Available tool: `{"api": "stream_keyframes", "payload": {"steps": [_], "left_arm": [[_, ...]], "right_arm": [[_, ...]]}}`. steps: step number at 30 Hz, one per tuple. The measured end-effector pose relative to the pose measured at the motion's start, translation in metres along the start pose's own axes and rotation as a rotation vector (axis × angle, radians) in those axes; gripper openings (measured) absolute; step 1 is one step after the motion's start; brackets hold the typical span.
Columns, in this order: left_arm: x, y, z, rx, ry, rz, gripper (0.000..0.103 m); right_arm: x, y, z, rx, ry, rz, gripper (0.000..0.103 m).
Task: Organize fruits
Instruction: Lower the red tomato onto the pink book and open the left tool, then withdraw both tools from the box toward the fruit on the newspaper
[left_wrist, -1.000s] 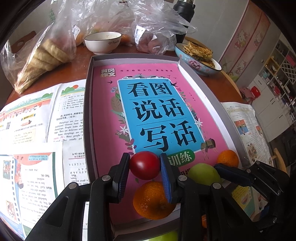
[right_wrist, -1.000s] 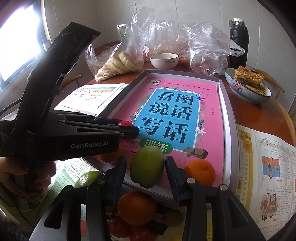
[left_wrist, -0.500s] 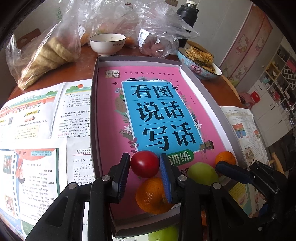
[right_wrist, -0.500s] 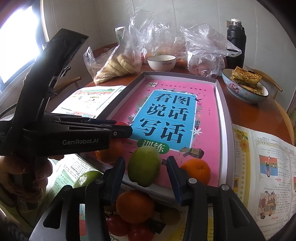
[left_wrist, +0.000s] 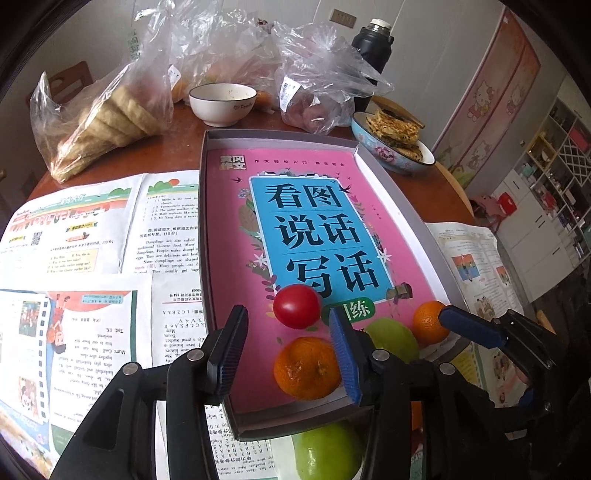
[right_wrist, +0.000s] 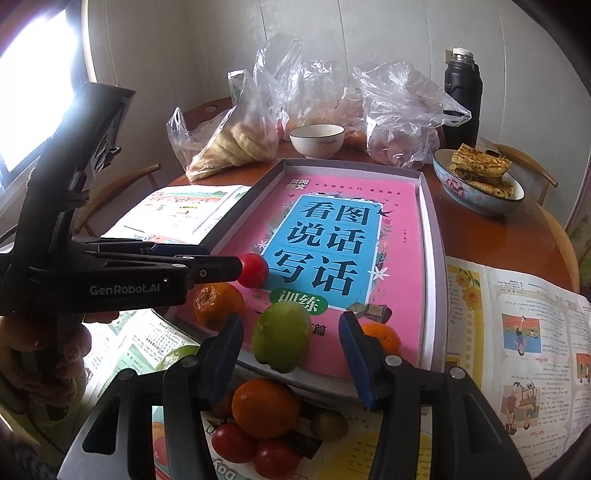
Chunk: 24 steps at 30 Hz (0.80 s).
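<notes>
Fruit lies along the near edge of the grey tray (left_wrist: 207, 236), on the pink book cover that lines it. We see a red tomato (left_wrist: 296, 306) a little in from that edge, an orange (left_wrist: 306, 367) just nearer than it, a green apple (right_wrist: 280, 341) further toward the near right corner, and a second orange (right_wrist: 384, 338) close to that corner.

Our left gripper (left_wrist: 288, 354) has its jaws spread wide; the tomato sits just past the fingertips and the first orange lies between them, touching neither pad as far as we can tell. Our right gripper (right_wrist: 291, 350) is also spread wide, the green apple standing between its blue pads with a gap on each side.

Outside the tray's near edge, on printed sheets (right_wrist: 524, 332) that cover the tabletop, more fruit waits: a third orange (right_wrist: 265, 406), two small tomatoes (right_wrist: 255, 450) and a green fruit (left_wrist: 327, 452).

Toward the far edge of the tabletop we see a white bowl (left_wrist: 222, 103), plastic bags (left_wrist: 103, 114) of bread, a black flask (right_wrist: 461, 99) and a patterned bowl (right_wrist: 476, 188) of flatbreads.
</notes>
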<state>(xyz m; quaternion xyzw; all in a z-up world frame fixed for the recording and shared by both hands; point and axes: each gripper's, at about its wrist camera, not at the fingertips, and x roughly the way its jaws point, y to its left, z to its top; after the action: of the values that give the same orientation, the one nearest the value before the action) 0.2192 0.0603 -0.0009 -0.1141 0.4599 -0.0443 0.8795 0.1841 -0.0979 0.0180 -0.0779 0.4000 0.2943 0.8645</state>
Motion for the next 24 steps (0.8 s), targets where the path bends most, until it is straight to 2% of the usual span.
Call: {"api": "stream_keyframes", "payload": {"steps": [5, 8, 18, 20, 24], "left_arm": [[-0.010, -0.001, -0.004, -0.001, -0.019, 0.002, 0.061], [-0.015, -0.001, -0.007, -0.002, -0.027, 0.006, 0.064], [-0.037, -0.003, -0.018, 0.000, -0.060, 0.011, 0.067], [-0.042, -0.004, -0.020, 0.002, -0.069, 0.013, 0.073], [-0.050, -0.005, -0.022, 0.004, -0.082, 0.019, 0.075]], "right_arm": [[-0.008, -0.005, 0.000, 0.011, -0.014, -0.016, 0.055], [-0.015, -0.009, -0.001, 0.020, -0.028, -0.022, 0.059], [-0.033, -0.017, -0.003, 0.046, -0.066, -0.038, 0.061], [-0.035, -0.018, -0.004, 0.049, -0.072, -0.040, 0.062], [-0.041, -0.016, -0.006, 0.049, -0.082, -0.038, 0.062]]}}
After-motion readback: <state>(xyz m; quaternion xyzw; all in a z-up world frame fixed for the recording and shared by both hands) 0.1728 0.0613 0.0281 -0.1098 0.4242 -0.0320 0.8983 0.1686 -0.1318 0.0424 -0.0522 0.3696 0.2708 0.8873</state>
